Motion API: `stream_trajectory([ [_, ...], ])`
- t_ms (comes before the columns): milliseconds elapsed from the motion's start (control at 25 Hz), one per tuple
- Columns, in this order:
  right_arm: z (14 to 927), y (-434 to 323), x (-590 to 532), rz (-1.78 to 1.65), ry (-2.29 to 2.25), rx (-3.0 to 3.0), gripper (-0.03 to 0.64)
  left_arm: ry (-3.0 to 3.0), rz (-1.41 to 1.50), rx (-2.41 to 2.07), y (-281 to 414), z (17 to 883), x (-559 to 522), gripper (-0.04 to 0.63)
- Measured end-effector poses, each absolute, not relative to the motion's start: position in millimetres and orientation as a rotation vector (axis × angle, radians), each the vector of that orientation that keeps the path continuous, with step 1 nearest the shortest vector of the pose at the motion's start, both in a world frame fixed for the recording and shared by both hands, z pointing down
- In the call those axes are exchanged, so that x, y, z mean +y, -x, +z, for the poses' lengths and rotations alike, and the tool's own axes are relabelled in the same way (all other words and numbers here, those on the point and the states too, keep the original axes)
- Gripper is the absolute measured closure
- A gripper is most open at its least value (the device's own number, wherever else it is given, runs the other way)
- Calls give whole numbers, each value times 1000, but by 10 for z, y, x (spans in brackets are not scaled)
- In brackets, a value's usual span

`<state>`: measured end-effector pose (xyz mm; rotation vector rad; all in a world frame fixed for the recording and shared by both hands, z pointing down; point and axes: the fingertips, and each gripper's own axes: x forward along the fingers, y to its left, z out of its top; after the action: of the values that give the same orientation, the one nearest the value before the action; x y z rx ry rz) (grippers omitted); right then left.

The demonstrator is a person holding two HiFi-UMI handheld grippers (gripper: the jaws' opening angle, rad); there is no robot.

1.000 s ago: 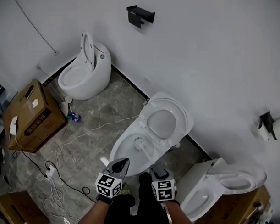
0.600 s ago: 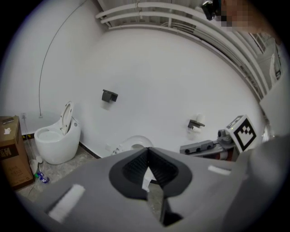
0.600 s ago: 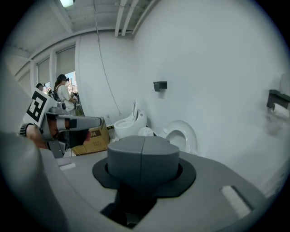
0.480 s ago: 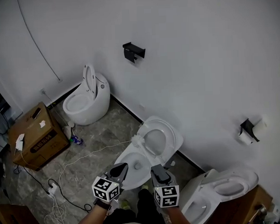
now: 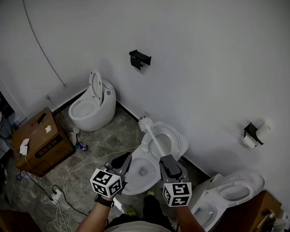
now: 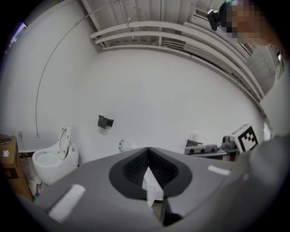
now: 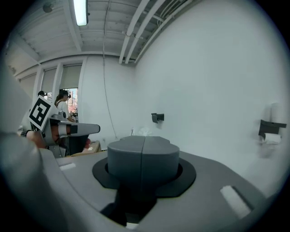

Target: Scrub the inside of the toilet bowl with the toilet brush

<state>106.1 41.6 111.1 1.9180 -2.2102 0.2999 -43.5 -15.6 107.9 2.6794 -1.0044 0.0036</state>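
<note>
The right gripper [image 5: 165, 160] clamped the white plastic toilet brush [image 5: 154, 140] clear above the centre-frame white ceramic toilet bowl [image 5: 145, 161], the left gripper [image 5: 124, 160] closed empty; scrubbing was judged pending or complete.

My head camera looks steeply down from high up, taking in my left tongs [image 5: 122, 161], my right tongs [image 5: 166, 161] and the open toilet [image 5: 138, 182] just past them. The camera on each pair of tongs sits close behind its own jaws and faces roughly level at the white wall [image 6: 172, 90]. All three views share the black wall holder [image 5: 139, 58] and the toilet brush [image 5: 144, 121] head. Each tongs view also catches the other tongs at its edge.
</note>
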Motion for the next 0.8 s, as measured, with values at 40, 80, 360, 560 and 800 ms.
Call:
stream_trajectory([
  [40,1036,-1050,424,287,-1927,-2220,456,-2685,-4,-1005,440,1019,-145,589],
  [80,969,-1040,430,278,-1933,-2230,456,-2689,-12,-1006,443,962,-140,589],
  [360,563,-1005,412,213,-1961,-2279,456,-2715,-89,-1001,441,530,-172,589],
  [560,266,-1053,366,162,-1998,-2306,456,-2748,-140,-1042,474,177,-239,589],
  [800,35,-1003,322,117,-2014,-2352,456,-2772,-166,-1079,513,-78,-277,589],
])
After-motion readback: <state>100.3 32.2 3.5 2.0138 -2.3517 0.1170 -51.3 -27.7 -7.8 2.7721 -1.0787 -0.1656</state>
